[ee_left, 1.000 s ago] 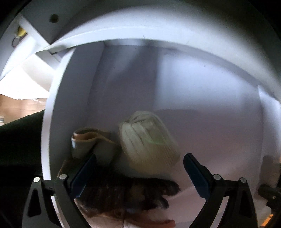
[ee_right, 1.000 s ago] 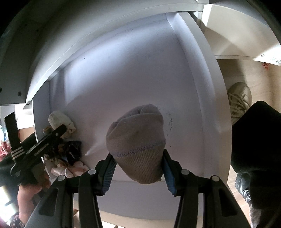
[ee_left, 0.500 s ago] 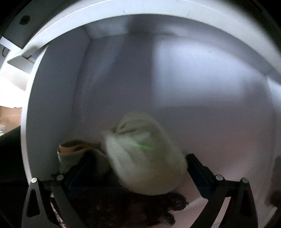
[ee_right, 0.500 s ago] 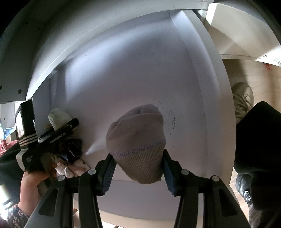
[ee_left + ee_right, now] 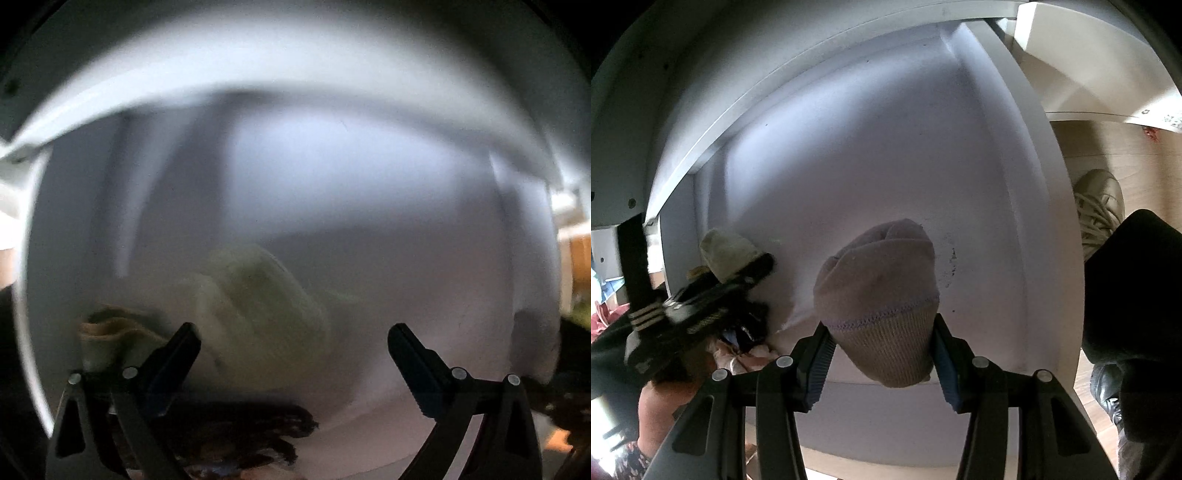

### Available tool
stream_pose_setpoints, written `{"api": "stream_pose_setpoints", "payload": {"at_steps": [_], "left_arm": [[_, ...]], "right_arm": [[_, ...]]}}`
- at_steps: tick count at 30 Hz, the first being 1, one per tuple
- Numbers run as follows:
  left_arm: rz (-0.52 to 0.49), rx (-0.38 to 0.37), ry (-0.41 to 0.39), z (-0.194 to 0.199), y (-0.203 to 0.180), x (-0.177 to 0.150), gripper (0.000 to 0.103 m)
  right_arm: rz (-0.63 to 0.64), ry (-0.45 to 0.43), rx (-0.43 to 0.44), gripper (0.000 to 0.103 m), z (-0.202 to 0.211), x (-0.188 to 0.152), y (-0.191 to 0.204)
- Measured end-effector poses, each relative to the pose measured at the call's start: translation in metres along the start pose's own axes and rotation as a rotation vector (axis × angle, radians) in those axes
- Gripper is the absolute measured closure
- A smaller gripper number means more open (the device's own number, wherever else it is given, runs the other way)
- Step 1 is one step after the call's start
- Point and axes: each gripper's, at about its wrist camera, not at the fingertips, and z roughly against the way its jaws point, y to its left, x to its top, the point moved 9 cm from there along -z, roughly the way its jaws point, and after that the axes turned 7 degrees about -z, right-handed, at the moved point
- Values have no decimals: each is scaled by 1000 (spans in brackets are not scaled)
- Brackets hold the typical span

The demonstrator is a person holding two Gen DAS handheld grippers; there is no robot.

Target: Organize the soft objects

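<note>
Currently right gripper clamps grey rolled sock, long axis pointing ahead into white cubby. Left gripper gapes wide, empty; cream sock lies just ahead, left of centre.

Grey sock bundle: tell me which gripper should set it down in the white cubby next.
Right. The right gripper already has its jaws closed on the grey sock bundle, inside the white cubby. The left gripper is open and empty beside the cream bundle.
</note>
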Motion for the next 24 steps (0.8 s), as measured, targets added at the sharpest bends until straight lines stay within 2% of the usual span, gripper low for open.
{"api": "stream_pose_setpoints", "payload": {"at_steps": [4, 6, 8, 11, 15, 17, 19, 20, 24], "left_arm": [[163, -17, -78, 25, 39, -4, 1], [236, -16, -82, 30, 54, -14, 1], [253, -16, -60, 27, 60, -22, 1], [217, -1, -39, 22, 63, -27, 1], [128, -15, -2, 11, 40, -46, 2], [66, -20, 22, 6, 36, -47, 8], [16, -11, 51, 1, 31, -55, 24], [6, -12, 66, -1, 31, -60, 27], [-24, 27, 41, 8, 31, -63, 35]], "right_arm": [[-16, -9, 16, 53, 4, 3, 0], [-12, -14, 20, 53, 6, 4, 1], [-9, -14, 20, 53, 6, 4, 2], [-10, -7, 22, 53, 4, 4, 2], [-16, -4, 16, 53, 1, 5, 1], [-13, -7, 10, 53, 1, 5, 2], [-5, -20, 10, 53, 5, 5, 3], [2, -32, 14, 53, 10, 4, 5], [34, -93, 21, 53, 31, 5, 11]]}}
